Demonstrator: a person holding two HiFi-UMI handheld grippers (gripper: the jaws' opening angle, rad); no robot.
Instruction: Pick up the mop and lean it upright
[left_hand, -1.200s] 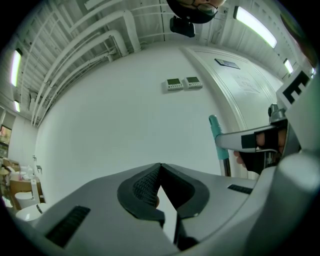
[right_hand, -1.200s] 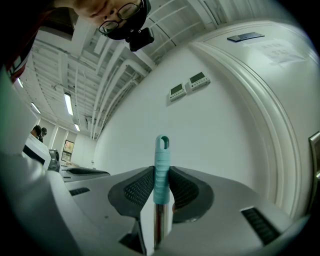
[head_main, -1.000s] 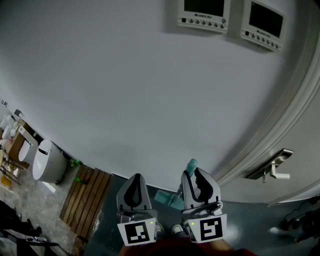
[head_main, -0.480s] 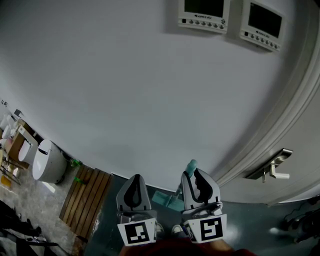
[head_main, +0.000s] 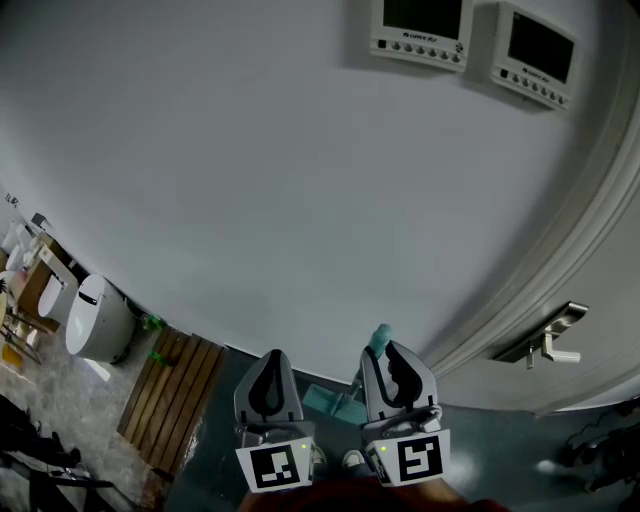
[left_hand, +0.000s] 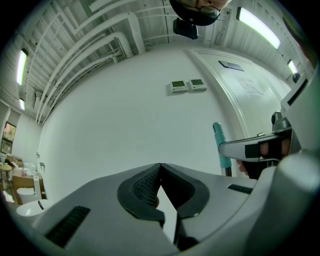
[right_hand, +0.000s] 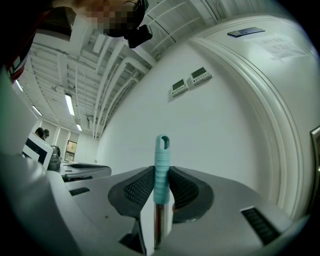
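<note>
The mop stands nearly upright by the white wall. Its teal handle grip tops a metal shaft, and my right gripper is shut on it, pads pressing both sides. From the head view the handle tip pokes up past the right gripper, and the teal mop head rests on the floor below. My left gripper hangs beside it, jaws shut with nothing in them. The left gripper view has the mop handle off to the right.
A white door with a metal lever handle curves along the right. Two wall control panels hang high on the wall. A wooden slatted mat and a white toilet-like fixture lie at the left.
The head view has tipped slightly, so the wall panels sit a little lower. Both grippers and the mop have stayed in place.
</note>
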